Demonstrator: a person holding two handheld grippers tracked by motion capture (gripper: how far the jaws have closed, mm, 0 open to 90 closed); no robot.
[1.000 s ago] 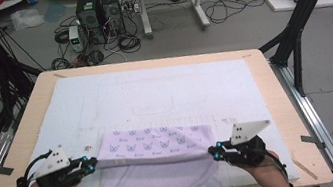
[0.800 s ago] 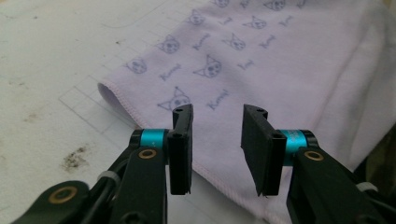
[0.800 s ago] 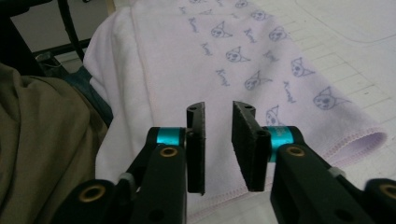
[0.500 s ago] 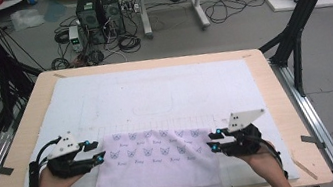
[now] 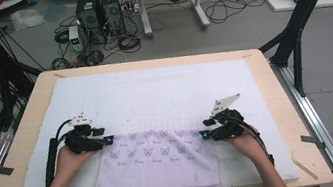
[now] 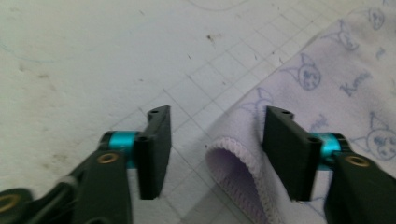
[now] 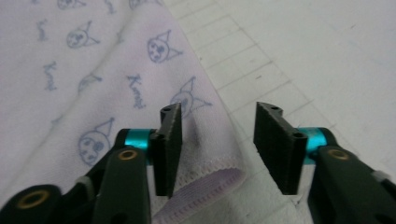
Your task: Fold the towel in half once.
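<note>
From above, the left gripper (image 5: pixel 107 141) and right gripper (image 5: pixel 205 134) are resting at the far corners of the lilac towel (image 5: pixel 157 160), which seems doubled over. Each gripper view is showing more: jaws parted, having just been opening, a hemmed fold (image 6: pixel 236 161) lying loose between them, ungripped.

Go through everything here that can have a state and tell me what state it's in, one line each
Towel: flat on the white mat, near end hanging over the table edge, not gripped.
Left gripper: jaws open, towel corner between them, just opened then closing.
Right gripper: jaws open over towel hem, just opening.
White mat: flat.
</note>
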